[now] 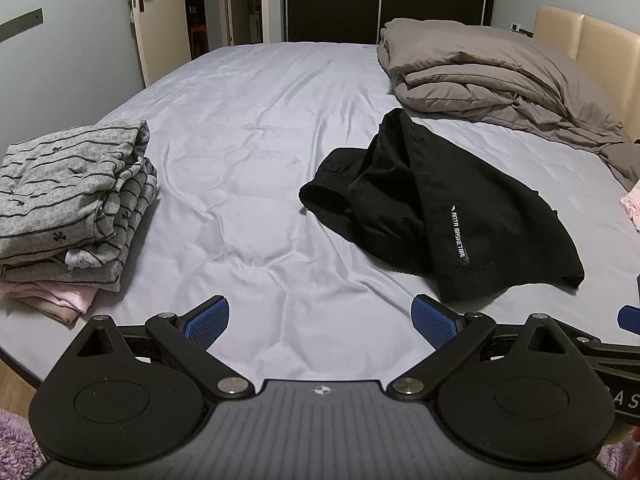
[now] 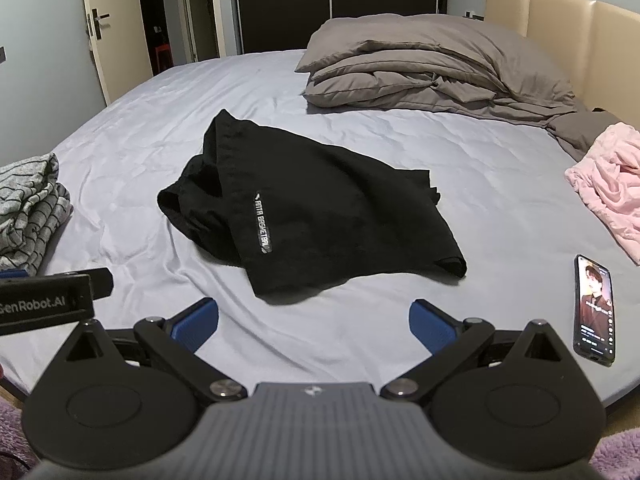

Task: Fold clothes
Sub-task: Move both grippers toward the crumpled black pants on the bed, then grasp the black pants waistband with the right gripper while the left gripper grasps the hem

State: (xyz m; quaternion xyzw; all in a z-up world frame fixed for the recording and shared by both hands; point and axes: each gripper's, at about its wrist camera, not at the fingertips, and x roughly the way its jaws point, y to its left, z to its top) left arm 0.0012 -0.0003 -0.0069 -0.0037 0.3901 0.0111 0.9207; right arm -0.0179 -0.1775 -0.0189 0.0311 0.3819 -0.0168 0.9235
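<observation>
Both tongs are spread wide open with nothing in them, hovering over the near edge of the bed (image 1: 256,128). The left tongs (image 1: 320,326) and the right tongs (image 2: 314,326) each show blue pads (image 1: 208,326) with bare sheet between them.

The black shorts (image 2: 320,212) lie crumpled around the middle of the bed, a bit nearer the front edge, with one layer flopped over another and white lettering running down a seam. Neither pair of tongs touches them.

Over at the left edge sits a stack of folded clothes (image 1: 68,204): grey striped pieces on top, something pale pink at the bottom. Along the right edge there's a loose pink garment (image 2: 608,188), unfolded, and in front of it a phone (image 2: 595,310) lying flat with its screen lit, near the front right corner.

At the far right corner, by the beige headboard (image 2: 560,28), a brown duvet (image 2: 424,64) is bunched up in a heap. A door (image 1: 156,24) stands open beyond the far left corner.
</observation>
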